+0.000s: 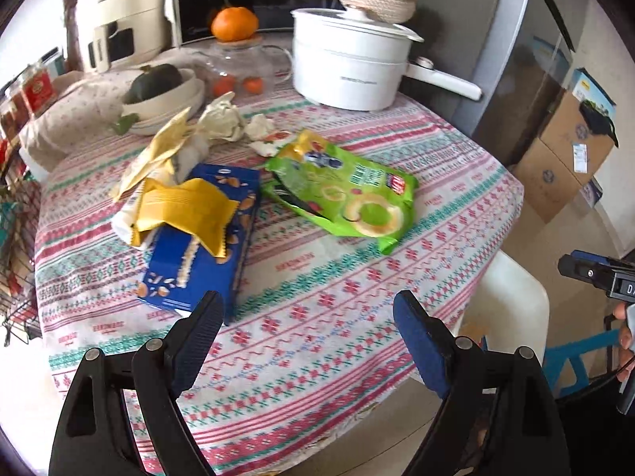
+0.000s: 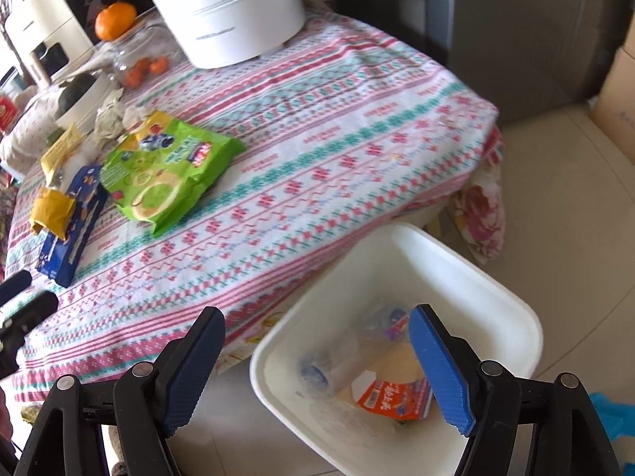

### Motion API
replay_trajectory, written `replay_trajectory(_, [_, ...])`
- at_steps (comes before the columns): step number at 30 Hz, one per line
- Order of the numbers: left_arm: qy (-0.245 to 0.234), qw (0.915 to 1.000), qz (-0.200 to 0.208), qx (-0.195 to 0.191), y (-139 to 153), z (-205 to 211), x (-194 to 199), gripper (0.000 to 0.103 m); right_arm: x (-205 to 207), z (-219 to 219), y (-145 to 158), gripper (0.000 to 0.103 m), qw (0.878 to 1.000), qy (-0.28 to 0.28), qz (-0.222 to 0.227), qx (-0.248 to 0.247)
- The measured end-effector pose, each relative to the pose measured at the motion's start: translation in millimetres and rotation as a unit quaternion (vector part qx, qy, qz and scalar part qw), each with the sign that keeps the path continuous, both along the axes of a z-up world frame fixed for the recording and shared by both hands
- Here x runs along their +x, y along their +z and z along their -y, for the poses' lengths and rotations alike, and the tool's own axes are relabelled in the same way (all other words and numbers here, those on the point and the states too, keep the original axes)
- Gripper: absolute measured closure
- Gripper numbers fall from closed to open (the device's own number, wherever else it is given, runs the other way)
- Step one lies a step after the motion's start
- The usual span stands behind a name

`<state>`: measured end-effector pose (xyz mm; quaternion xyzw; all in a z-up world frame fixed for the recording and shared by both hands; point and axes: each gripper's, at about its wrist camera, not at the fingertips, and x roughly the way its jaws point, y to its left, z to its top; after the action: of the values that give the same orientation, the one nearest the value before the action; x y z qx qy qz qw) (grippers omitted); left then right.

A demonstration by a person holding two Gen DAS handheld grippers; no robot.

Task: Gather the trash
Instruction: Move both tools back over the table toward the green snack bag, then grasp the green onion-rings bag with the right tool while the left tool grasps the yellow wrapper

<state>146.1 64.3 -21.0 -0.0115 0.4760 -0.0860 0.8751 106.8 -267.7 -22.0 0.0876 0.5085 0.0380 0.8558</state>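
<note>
A green snack bag lies on the patterned tablecloth. Left of it are a blue box, yellow wrappers and crumpled paper. My left gripper is open and empty above the table's near part. My right gripper is open and empty above a white bin that stands beside the table. The bin holds a red and white carton and clear plastic.
A white pot, a glass teapot with an orange, a bowl with a dark squash and an air fryer stand at the table's far side. Cardboard boxes stand on the floor to the right.
</note>
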Motion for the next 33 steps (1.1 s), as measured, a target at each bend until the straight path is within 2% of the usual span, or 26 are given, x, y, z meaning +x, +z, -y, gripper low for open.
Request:
replay_trajectory(4, [0.052,0.9984,-0.007,-0.021,3.3,-38.5,16.4,0.014,19.3,-20.0,11.0,0.021,1.0,0.019,0.002,0.008])
replay_trajectory(8, [0.098,0.9938,-0.014,-0.051,-6.0,-69.9,33.6,0.014,41.2,-43.6,17.6,0.018,0.999,0.043,0.008,-0.005])
replay_trajectory(14, [0.159,0.9775,-0.027,-0.136,-28.5,-102.0,63.7,0.015,73.5,-74.8,6.3,0.017,0.997,0.077,0.01,-0.018])
replay_trajectory(16, [0.178,0.9707,-0.027,-0.16,-34.7,-107.7,74.0,0.017,82.8,-81.9,-6.5,0.017,0.996,0.083,-0.008,-0.028])
replay_trajectory(19, [0.203,0.9605,-0.03,-0.188,-43.1,-112.4,87.0,0.027,95.9,-88.9,-17.2,0.017,0.995,0.093,-0.021,-0.028])
replay_trajectory(21, [0.218,0.9557,-0.028,-0.196,-47.4,-111.9,92.3,0.041,104.9,-91.4,-19.3,0.017,0.995,0.089,-0.02,-0.035])
replay_trajectory(22, [0.225,0.9541,-0.027,-0.196,-48.9,-111.5,94.7,0.045,109.0,-91.7,-20.5,0.017,0.995,0.087,-0.018,-0.038])
replay_trajectory(24, [0.234,0.9519,-0.028,-0.196,-52.5,-109.9,99.0,0.063,116.9,-92.7,-22.4,0.017,0.996,0.082,-0.02,-0.038])
replay_trajectory(25, [0.238,0.9509,-0.03,-0.195,-54.1,-108.5,100.9,0.068,120.4,-92.8,-24.7,0.017,0.996,0.08,-0.023,-0.035])
replay_trajectory(27, [0.241,0.9491,-0.033,-0.2,-56.6,-106.8,103.4,0.084,125.4,-92.8,-28.3,0.017,0.996,0.075,-0.029,-0.031])
replay_trajectory(30, [0.239,0.9504,-0.031,-0.197,-54.6,-104.7,103.4,0.092,131.6,-94.3,-34.2,0.017,0.996,0.07,-0.036,-0.03])
replay_trajectory(33, [0.223,0.9571,-0.028,-0.183,-47.0,-98.3,101.5,0.095,134.9,-93.4,-38.6,0.017,0.997,0.065,-0.043,-0.024])
